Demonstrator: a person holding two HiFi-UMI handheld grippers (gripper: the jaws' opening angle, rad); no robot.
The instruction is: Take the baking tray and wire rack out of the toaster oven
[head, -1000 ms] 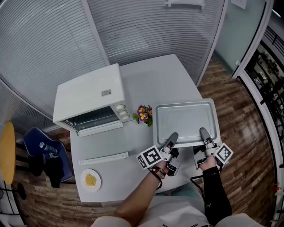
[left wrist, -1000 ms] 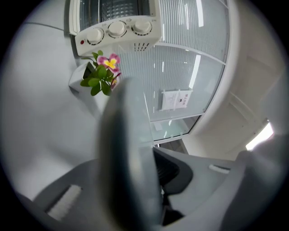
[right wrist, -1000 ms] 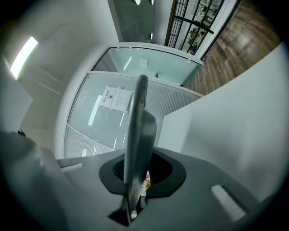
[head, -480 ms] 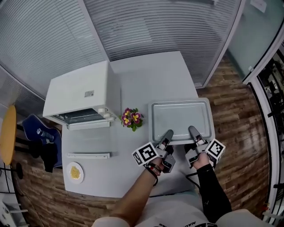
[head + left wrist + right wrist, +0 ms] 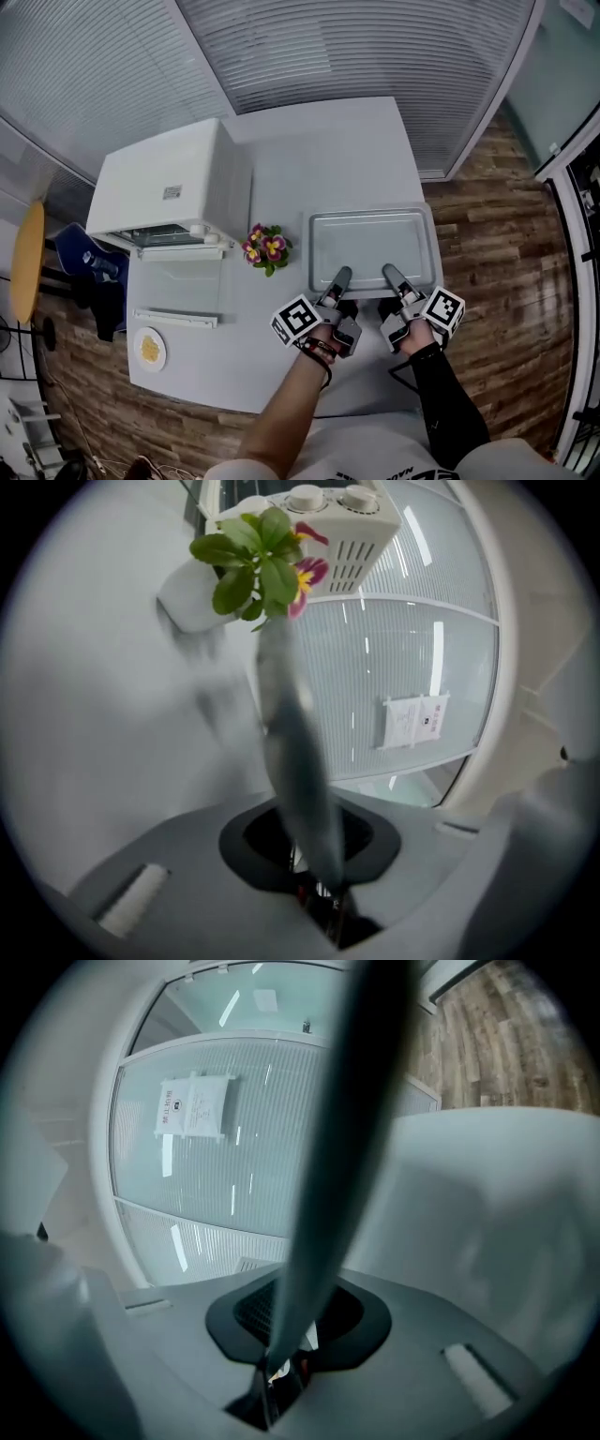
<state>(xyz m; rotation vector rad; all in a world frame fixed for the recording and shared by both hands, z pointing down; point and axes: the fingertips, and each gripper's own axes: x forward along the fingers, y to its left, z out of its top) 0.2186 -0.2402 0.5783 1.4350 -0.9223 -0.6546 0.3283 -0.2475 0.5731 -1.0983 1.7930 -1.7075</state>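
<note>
The grey baking tray (image 5: pixel 370 246) lies level over the right side of the white table (image 5: pixel 319 141); I cannot tell whether it touches the top. My left gripper (image 5: pixel 341 277) and right gripper (image 5: pixel 389 274) are both shut on its near rim, side by side. In the left gripper view the rim (image 5: pixel 291 733) runs edge-on out of the gripper (image 5: pixel 319 864). The right gripper view shows the same rim (image 5: pixel 347 1129) clamped in that gripper (image 5: pixel 286 1344). The white toaster oven (image 5: pixel 164 187) stands at the left with its door (image 5: pixel 178 291) folded down. The wire rack cannot be made out inside.
A small pot of flowers (image 5: pixel 265 248) stands between the oven and the tray, close to the tray's left edge. A white plate (image 5: pixel 149 349) with yellow food sits at the table's near left corner. Glass walls with blinds stand behind the table, and wooden floor lies to the right.
Both grippers have carried the tray down and in over the table's right side. It overhung the right edge before. The head view has swung, so the oven now sits further left.
</note>
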